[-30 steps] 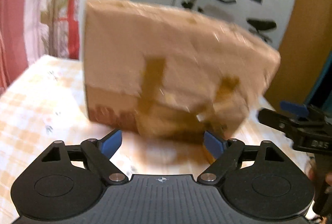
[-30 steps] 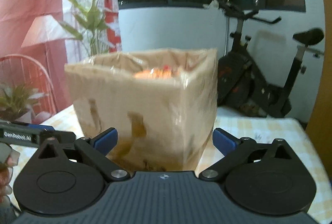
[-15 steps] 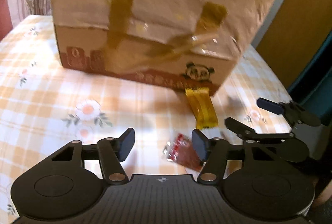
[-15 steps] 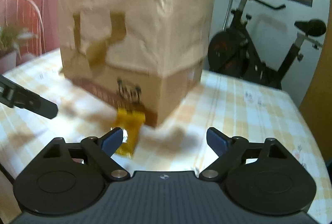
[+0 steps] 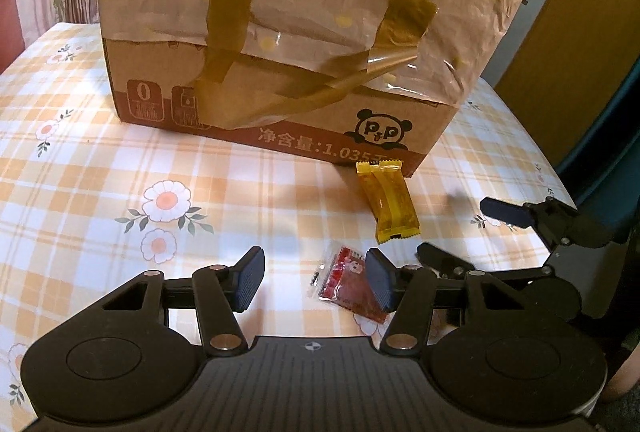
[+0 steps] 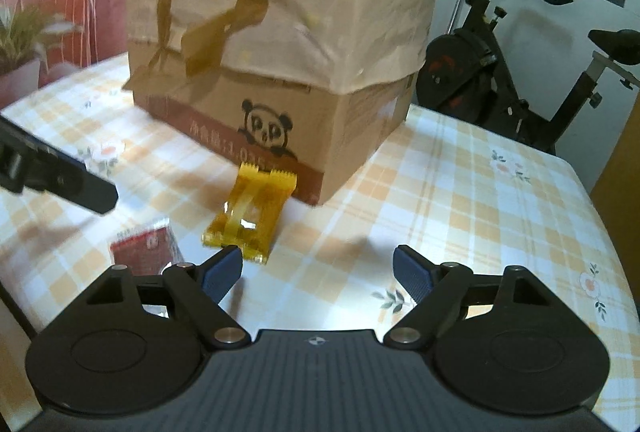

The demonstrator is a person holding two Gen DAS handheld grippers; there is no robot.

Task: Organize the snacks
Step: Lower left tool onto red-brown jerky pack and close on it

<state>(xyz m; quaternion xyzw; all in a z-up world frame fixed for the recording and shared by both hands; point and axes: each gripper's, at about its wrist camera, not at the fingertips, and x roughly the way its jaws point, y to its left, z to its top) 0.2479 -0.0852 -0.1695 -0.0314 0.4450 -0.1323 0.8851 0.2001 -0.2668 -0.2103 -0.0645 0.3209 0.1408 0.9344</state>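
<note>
cardboard box [image 5: 280,32] w/ panda logo, print "净含量:1.035", rest hidden by yellow snack pack [image 5: 390,206]; left gripper [image 5: 316,278] closing beside red packet [image 5: 350,284], right gripper [image 6: 318,272] closing, both empty.

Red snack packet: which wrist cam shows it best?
Left wrist. The red snack packet lies nearly whole and sharp by the left gripper, print readable. In the right wrist view it is blurred, partly hidden behind the right gripper.

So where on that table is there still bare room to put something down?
Bare tablecloth stretches left of the cardboard box, around the printed flowers. In the right wrist view, more lies right of the box, toward the exercise bike. It is crowded before the box's corner: the yellow packet, red packet and both tools.
</note>
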